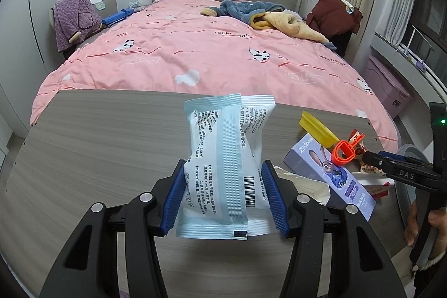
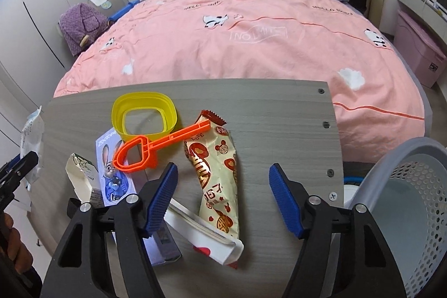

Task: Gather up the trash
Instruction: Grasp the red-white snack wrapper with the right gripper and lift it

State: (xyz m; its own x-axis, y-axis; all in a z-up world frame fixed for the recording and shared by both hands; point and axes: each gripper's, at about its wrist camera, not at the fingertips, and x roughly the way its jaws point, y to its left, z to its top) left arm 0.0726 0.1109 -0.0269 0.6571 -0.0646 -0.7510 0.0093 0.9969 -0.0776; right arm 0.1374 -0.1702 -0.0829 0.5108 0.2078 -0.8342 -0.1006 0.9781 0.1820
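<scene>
My left gripper (image 1: 225,192) is shut on a pale blue and white wipes packet (image 1: 223,158) and holds it upright above the grey wooden table (image 1: 97,144). My right gripper (image 2: 223,197) is open and hovers over a cream and red snack wrapper (image 2: 218,172) on the table (image 2: 279,116). Beside the wrapper lie an orange plastic scoop (image 2: 145,152), a yellow square lid (image 2: 144,116), a purple Zootopia box (image 2: 111,172), a torn white carton (image 2: 81,175) and a red and white packet (image 2: 212,242). The right gripper also shows in the left wrist view (image 1: 371,158), and the wipes packet in the right wrist view (image 2: 32,138).
A grey perforated waste basket (image 2: 405,200) stands just right of the table. Behind the table is a bed with a pink quilt (image 2: 251,46) and clothes on it. A pink storage box (image 2: 419,52) sits at the far right, a chair with purple clothes (image 1: 75,18) at the left.
</scene>
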